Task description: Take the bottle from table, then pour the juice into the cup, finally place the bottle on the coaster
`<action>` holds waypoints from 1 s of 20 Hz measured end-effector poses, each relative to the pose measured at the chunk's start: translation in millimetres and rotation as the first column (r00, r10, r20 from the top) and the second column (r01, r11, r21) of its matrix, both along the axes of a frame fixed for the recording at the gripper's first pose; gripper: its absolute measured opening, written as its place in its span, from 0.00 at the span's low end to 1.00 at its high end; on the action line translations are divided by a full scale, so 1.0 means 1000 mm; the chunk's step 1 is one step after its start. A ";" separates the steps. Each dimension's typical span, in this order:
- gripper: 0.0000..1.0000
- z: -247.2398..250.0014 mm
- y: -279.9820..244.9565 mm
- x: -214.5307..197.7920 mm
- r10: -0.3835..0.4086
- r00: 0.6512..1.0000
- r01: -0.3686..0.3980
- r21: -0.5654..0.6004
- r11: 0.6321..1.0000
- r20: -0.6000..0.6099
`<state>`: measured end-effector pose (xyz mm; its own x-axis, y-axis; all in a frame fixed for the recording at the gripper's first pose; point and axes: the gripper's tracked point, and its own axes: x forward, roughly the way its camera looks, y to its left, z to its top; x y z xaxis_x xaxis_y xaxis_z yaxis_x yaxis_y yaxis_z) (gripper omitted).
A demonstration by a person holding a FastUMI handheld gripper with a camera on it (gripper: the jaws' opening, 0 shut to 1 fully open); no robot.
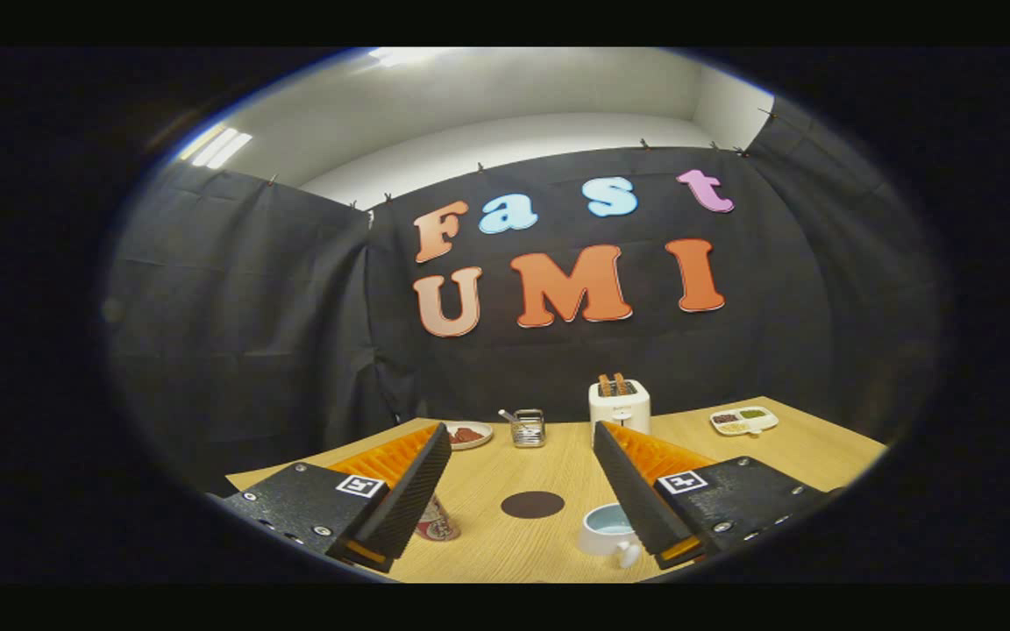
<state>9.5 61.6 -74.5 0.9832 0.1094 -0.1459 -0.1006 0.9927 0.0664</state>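
One gripper (pixel 518 443) rides above the near edge of the table (pixel 803 447) with its jaws spread wide and nothing between the fingers (pixel 408 491). The tongs are released.

Gripper view, task items:
- Bottle (pixel 437 521): stands near the table's near edge, mostly hidden behind the left finger; only its lower part with a red label shows. Whether it is capped cannot be told.
- Coaster (pixel 532 504): dark round disc, flat on the table between the fingers, beyond the tips.
- Cup (pixel 608 530): white, handle toward the near edge, just beside the right finger, partly covered by it.

Gripper view, other items toward the far edge: plate (pixel 468 435), small wire basket (pixel 528 428), toaster (pixel 619 403), divided tray (pixel 743 421) near the far right corner.

Judged stage: bottle not yet taken.

Hazards from here:
1. Bottle sits off the gripper's centre line, to the left. A straight descent would likely strike it with the left finger and tip it.
2. Cup lies close to the right finger. A sideways correction could nudge it or shift it.
3. Cup and coaster are near each other. A poor pour angle could spill juice onto the coaster or table.
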 end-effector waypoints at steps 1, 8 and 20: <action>0.97 -0.009 0.006 0.000 0.009 1.000 -0.009 -0.009 1.000 -0.013; 0.98 -0.049 0.058 -0.003 0.109 0.993 -0.109 0.006 0.994 -0.049; 0.98 -0.132 0.114 0.002 0.173 0.968 -0.180 -0.026 0.983 -0.181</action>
<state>11.5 175.9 -206.5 0.9070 0.2689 -0.3242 -0.2649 0.9626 0.0573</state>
